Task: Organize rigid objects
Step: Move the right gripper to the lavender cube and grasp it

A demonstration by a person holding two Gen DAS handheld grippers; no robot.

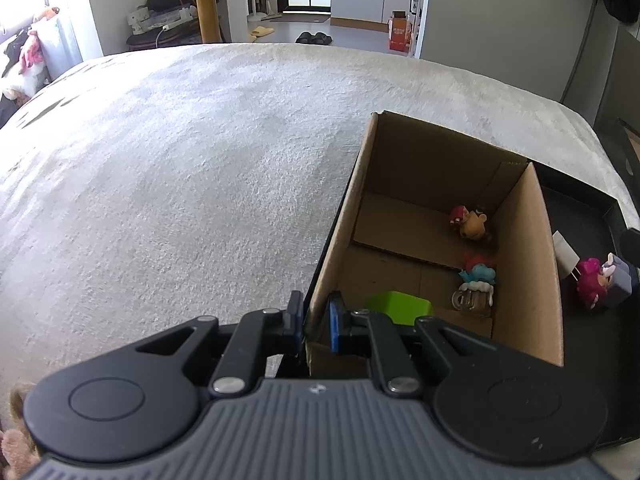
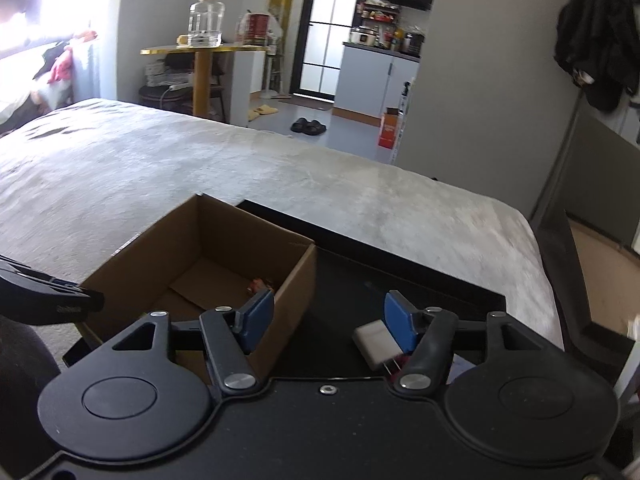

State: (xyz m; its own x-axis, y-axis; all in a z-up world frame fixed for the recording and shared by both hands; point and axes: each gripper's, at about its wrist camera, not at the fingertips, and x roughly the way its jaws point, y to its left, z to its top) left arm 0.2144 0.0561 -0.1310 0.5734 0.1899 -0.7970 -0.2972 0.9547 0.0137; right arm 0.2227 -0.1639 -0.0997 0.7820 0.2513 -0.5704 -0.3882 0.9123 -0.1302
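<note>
The left gripper (image 1: 316, 320) has its fingers (image 1: 295, 316) pinched narrow on the near wall of the cardboard box (image 1: 536, 264), steadying it on the bed (image 1: 180, 160). Inside lie several small toys: an orange figure (image 1: 472, 224), a blue-and-red one (image 1: 478, 272), a clear mug (image 1: 474, 300) and a green block (image 1: 400, 308), so part of the sorting looks done. Left outside, on the black tray (image 1: 580, 208) just beside the box, are a white plug (image 2: 376, 342) and a pink figure (image 1: 592, 284) against a grey cube (image 1: 622, 284). The right gripper (image 2: 328, 324) hangs over the tray, fingers wide and empty, the plug just by its right finger, likely the next pick
</note>
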